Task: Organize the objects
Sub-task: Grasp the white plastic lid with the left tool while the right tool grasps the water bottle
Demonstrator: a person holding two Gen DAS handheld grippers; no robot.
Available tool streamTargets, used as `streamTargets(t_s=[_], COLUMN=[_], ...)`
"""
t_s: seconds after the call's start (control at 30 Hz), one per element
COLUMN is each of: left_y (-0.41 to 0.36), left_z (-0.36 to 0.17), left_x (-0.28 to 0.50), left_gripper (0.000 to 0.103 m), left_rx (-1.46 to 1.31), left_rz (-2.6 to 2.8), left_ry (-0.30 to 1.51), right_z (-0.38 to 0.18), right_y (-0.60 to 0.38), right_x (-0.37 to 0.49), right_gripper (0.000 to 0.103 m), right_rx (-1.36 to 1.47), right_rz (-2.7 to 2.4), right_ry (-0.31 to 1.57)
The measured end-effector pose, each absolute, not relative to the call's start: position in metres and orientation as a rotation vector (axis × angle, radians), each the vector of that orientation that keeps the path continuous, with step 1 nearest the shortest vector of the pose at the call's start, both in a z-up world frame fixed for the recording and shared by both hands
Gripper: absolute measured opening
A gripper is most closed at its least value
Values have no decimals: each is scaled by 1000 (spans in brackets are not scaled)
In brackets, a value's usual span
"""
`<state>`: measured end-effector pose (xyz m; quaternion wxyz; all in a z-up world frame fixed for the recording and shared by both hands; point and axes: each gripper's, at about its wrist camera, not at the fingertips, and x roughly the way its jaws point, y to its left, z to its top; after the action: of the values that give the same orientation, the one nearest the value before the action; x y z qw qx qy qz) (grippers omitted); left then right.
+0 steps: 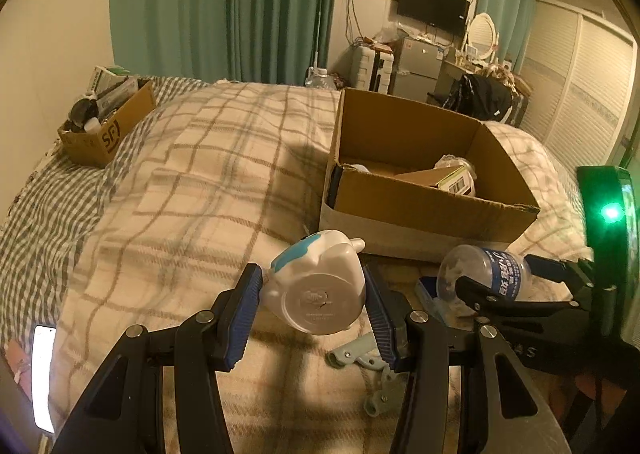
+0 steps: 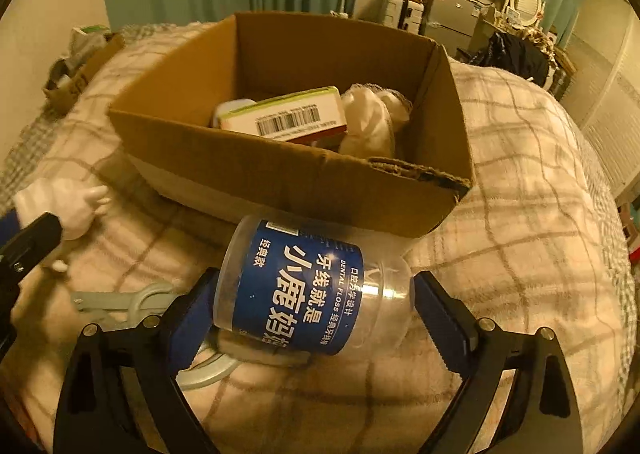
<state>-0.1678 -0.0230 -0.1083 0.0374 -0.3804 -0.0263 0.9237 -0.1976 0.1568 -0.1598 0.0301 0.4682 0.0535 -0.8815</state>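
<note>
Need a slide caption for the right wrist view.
Right gripper open around a dental floss jar before the cardboard box.

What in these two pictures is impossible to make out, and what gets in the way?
- Big cardboard box, left wrist view: its near wall hides most of the contents.
- Small box at the far left: its contents are too small to identify.
- White toy, right wrist view: blurred and partly covered by the left gripper.
- Grey plastic piece: partly behind the right gripper.
- Floss jar: whether the pads press on it.
</note>
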Motion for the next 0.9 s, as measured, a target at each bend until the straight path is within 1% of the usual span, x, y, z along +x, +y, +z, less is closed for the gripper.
streamTargets(t_s=[0.27,0.47,0.67,0.9], left_y=[-12,-6,5,24], left_z=[-90,-55,-11,32], left_x=[-144,-132,-140,-179], left_gripper=[52,52,52,52], left_rx=[-1146,-1044,-933,-854], left_rz=[2806,2817,2791,2797], left_ry=[-76,-64,-49,6], right_z=[-119,-75,-8,67], right_y=[162,172,185,201], right_x=[-155,-125,-117,-139], right_gripper=[93,93,93,93], right_rx=[1250,1082,878,658], right_rz=[-2763,-2834,-2890,-2939], right_ry=[147,140,160,129])
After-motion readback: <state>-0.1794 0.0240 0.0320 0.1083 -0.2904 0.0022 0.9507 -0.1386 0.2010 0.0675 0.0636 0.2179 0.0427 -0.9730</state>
